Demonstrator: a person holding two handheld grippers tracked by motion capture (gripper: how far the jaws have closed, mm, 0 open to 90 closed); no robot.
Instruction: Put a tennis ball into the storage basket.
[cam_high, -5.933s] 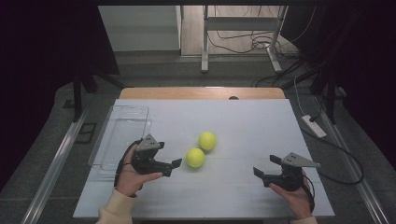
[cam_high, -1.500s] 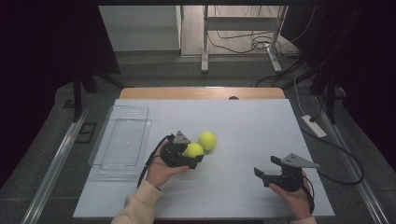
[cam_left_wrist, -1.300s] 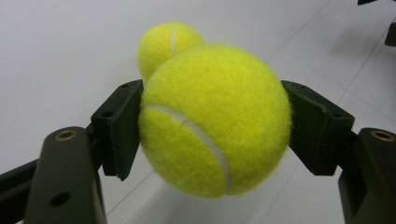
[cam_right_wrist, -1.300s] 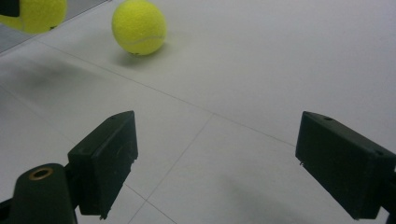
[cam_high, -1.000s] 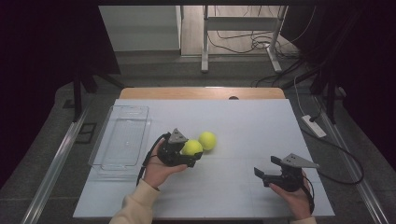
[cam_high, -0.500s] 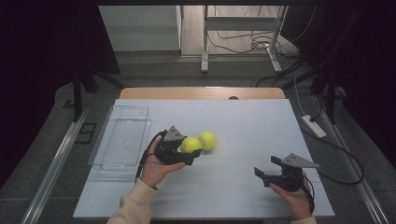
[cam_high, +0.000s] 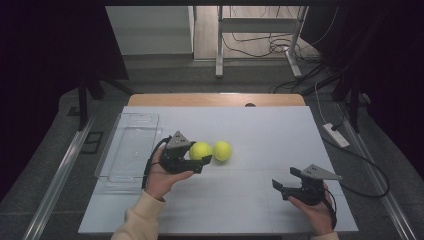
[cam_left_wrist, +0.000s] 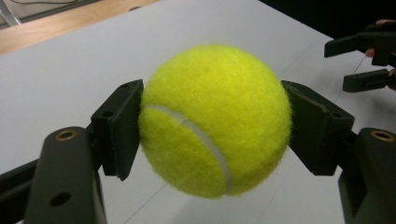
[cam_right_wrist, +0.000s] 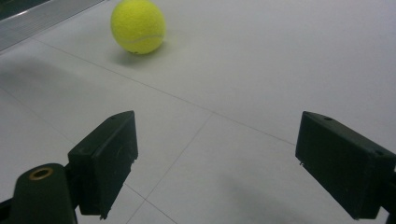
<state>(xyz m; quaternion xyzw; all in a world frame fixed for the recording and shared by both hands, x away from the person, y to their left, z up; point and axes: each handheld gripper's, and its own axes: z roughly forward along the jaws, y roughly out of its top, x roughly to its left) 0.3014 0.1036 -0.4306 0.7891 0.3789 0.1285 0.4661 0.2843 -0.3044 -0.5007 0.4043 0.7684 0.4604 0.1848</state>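
Observation:
My left gripper (cam_high: 199, 156) is shut on a yellow tennis ball (cam_high: 200, 150) and holds it a little above the white table. In the left gripper view both black pads (cam_left_wrist: 119, 126) press the sides of that tennis ball (cam_left_wrist: 215, 119). A second tennis ball (cam_high: 222, 150) rests on the table just to its right, seen too in the right gripper view as the ball (cam_right_wrist: 138, 26) far ahead. My right gripper (cam_high: 281, 184) stands open near the front right of the table, its jaws wide apart in the right gripper view (cam_right_wrist: 212, 168) with nothing between them.
A clear plastic tray (cam_high: 116, 160) lies at the table's left side, next to my left hand. The white table (cam_high: 270, 130) has a wooden strip along its far edge. Cables and a power strip (cam_high: 335, 135) lie on the floor to the right.
My left gripper closed on the nearer tennis ball, lifted it and has drifted slightly left toward the tray. The right gripper and the other ball have stayed put.

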